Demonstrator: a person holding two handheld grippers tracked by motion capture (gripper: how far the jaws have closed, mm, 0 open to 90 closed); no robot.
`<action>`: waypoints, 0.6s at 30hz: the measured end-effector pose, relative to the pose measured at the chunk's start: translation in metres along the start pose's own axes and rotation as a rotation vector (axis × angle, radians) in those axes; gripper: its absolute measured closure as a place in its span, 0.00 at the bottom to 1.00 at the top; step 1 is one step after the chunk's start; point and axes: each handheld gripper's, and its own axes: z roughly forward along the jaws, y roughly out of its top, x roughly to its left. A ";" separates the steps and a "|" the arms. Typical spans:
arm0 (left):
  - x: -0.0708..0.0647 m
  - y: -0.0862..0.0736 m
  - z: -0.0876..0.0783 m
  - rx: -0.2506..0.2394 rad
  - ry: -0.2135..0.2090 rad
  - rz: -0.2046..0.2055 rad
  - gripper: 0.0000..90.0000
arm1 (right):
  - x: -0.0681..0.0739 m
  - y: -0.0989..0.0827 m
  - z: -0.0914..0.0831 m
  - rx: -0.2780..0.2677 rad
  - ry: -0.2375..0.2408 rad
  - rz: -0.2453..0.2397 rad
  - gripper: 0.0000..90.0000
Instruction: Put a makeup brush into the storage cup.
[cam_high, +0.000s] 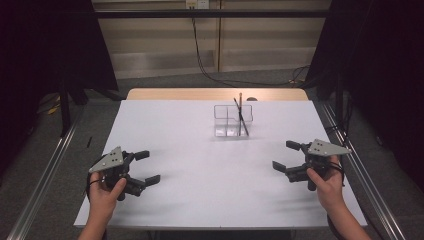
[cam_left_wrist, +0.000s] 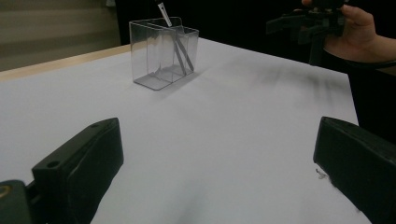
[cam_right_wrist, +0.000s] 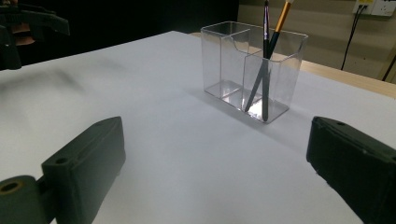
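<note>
Near table's front edge I hold left gripper (cam_high: 144, 168) and right gripper (cam_high: 286, 155), both wide open, empty; approach two thin brushes (cam_right_wrist: 266, 56) in clear plastic divided holder (cam_high: 226, 120) from above; grip one stem only.

Nothing readable is showing anywhere: no lettering, label, brand or number is appearing on the clear holder (cam_right_wrist: 252, 70) or the tabletop (cam_high: 200, 170).

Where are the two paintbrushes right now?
In the high view the two paintbrushes stand leaning in the right-hand end of the clear box, on the far middle of the white table, ahead of both grippers.
</note>
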 end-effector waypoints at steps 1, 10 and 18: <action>0.000 0.000 0.000 -0.001 -0.002 -0.001 0.02 | 0.000 -0.001 -0.001 0.001 -0.002 0.000 0.05; 0.000 0.000 0.001 0.000 -0.002 0.001 0.02 | -0.002 -0.006 -0.009 0.003 -0.016 0.011 0.05; 0.000 0.000 0.000 0.001 0.002 0.002 0.02 | -0.002 -0.009 -0.016 0.009 -0.024 0.013 0.05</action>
